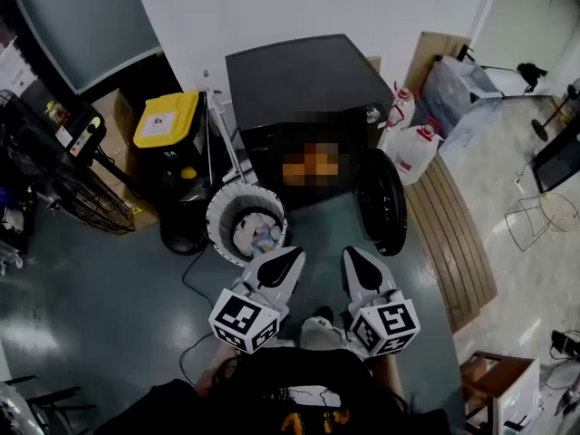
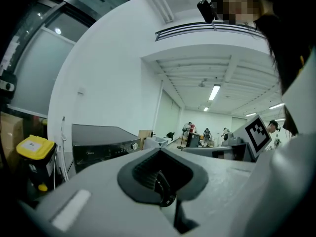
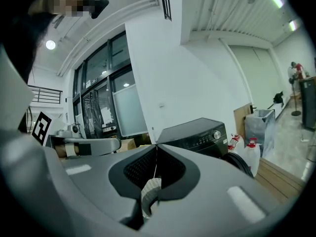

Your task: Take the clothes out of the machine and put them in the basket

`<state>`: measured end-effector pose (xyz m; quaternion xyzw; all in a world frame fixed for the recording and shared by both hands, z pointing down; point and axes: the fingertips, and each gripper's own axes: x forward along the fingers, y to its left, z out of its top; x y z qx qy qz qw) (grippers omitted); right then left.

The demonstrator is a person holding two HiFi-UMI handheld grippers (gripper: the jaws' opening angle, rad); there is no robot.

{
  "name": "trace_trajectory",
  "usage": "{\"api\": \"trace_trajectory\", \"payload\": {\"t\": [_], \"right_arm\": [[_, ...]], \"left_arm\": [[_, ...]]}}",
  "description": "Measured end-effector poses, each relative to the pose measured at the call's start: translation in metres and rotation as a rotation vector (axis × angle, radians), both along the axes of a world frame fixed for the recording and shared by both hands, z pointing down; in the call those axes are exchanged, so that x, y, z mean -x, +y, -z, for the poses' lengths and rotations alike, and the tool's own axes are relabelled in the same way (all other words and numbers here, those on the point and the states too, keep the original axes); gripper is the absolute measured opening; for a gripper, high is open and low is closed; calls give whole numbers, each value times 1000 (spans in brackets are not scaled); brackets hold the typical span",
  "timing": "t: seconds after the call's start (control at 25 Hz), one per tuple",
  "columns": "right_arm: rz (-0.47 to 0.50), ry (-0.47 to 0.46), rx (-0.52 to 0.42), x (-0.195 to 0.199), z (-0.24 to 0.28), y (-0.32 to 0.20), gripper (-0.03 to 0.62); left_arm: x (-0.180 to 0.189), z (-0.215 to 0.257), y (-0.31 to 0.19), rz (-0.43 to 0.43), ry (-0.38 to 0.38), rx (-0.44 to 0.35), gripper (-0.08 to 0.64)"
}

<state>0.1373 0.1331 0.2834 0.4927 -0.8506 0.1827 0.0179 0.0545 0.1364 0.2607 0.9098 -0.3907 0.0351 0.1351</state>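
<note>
With left claw [image 1: 292, 257] and right claw [image 1: 354, 256] both closed, empty, open one before reaching into machine [image 1: 304, 75] at 12 o'clock, clear of door [image 1: 381, 202]

One machine [image 1: 304, 80] stands far, with one basket [image 1: 217, 211] at its left. Two jugs [image 1: 419, 149] sit right; one yellow-lidded bin [image 1: 168, 119] left.

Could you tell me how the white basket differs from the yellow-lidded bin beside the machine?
The basket is white, round and open-topped with pale laundry inside; the bin is black, boxy, with its yellow lid shut. The basket stands nearer the camera, the bin further back. Both stand on the floor left of the machine.
</note>
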Motion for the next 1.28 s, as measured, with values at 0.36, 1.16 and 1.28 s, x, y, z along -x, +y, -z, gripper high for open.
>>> {"api": "trace_trajectory", "payload": {"t": [0.36, 1.16, 1.28], "right_arm": [[39, -5, 19, -49, -16, -41, 12], [146, -45, 86, -46, -48, -65, 14], [146, -40, 97, -42, -52, -71, 18]], "left_arm": [[-36, -4, -33, 72, -23, 14, 0], [-27, -25, -50, 212, -87, 75, 1], [-29, -30, -60, 184, -98, 80, 5]]}}
